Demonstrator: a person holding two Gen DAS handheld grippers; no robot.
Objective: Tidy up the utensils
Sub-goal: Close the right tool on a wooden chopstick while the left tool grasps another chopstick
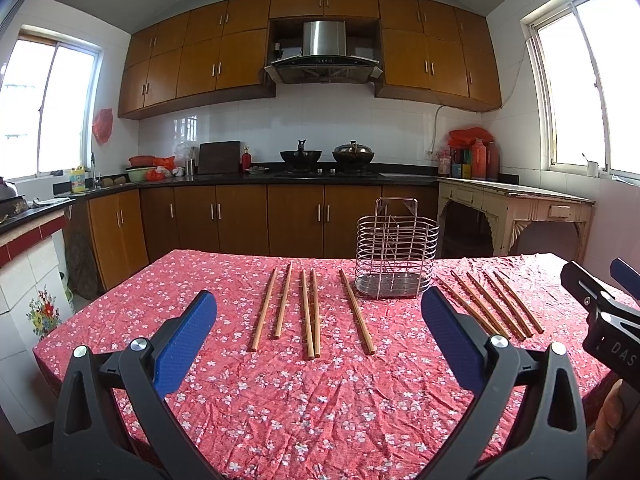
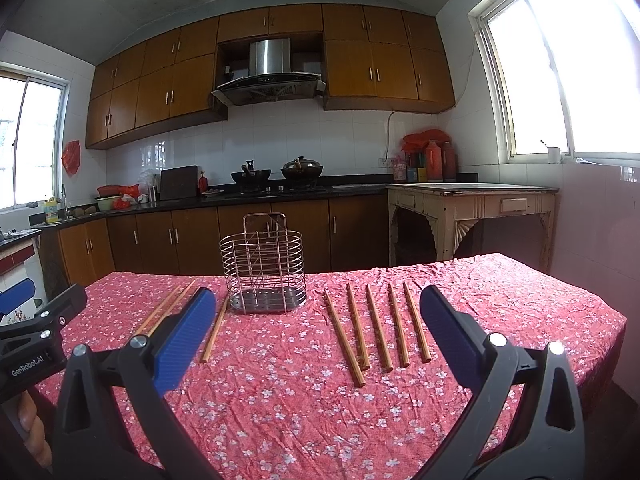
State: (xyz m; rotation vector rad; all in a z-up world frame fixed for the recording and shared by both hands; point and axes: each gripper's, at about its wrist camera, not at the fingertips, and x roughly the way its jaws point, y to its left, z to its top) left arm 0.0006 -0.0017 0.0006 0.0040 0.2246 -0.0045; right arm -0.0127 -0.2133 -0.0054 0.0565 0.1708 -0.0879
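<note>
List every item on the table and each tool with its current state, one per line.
Left tool: open, holding nothing, above the tablecloth.
Right tool: open, holding nothing.
Round-cornered metal wire utensil holder: upright, empty.
Five wooden chopsticks left of the holder: lying flat, loose.
Five wooden chopsticks right of the holder: lying flat, side by side.
Red floral tablecloth: spread over the table, wrinkled.

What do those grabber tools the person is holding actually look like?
Each hand-held gripper, left and right, has two black plastic arms with silver bolts, ending in ribbed blue fingers. White lettering marks the bodies: "GenRobot.AI" on the left, "DAS" on the right.
</note>
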